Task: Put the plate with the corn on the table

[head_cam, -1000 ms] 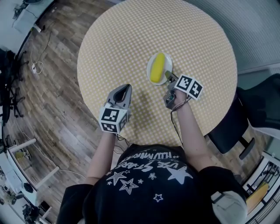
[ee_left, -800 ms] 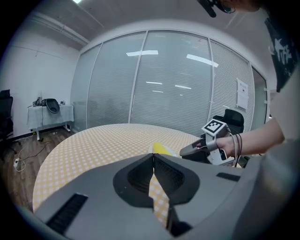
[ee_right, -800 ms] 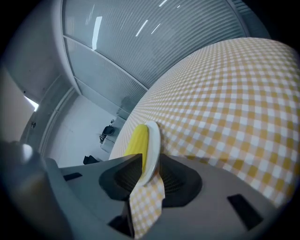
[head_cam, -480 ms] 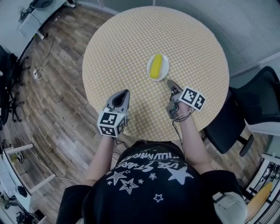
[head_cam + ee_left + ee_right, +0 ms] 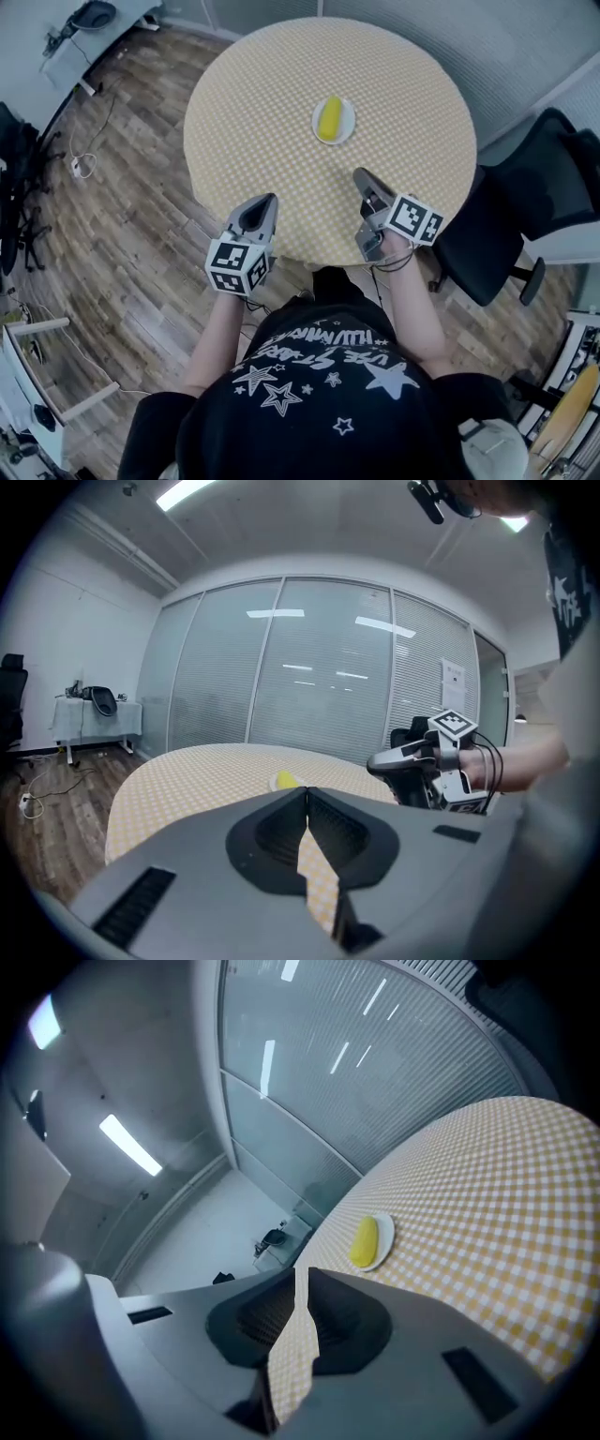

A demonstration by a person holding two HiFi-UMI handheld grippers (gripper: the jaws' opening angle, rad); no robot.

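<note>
The plate (image 5: 335, 120) is sitting flat on the round checked surface (image 5: 262, 103), toward its far side. The yellow corn (image 5: 329, 118) is lying lengthwise on it, so the setting-down looks complete. Both claws are hovering well apart from the plate, over the near edge by the person's body, probably so that nothing is nudging the dish. The left claw (image 5: 268, 200) is pointing across the surface with its jaws pressed together on nothing. The right claw (image 5: 360, 175) is likewise clenched and empty, and it is aiming roughly toward the plate, which is showing small beyond its tips in the right gripper view. A black chair (image 5: 525, 211) is standing just beside the surface on the right, clear of both arms.
</note>
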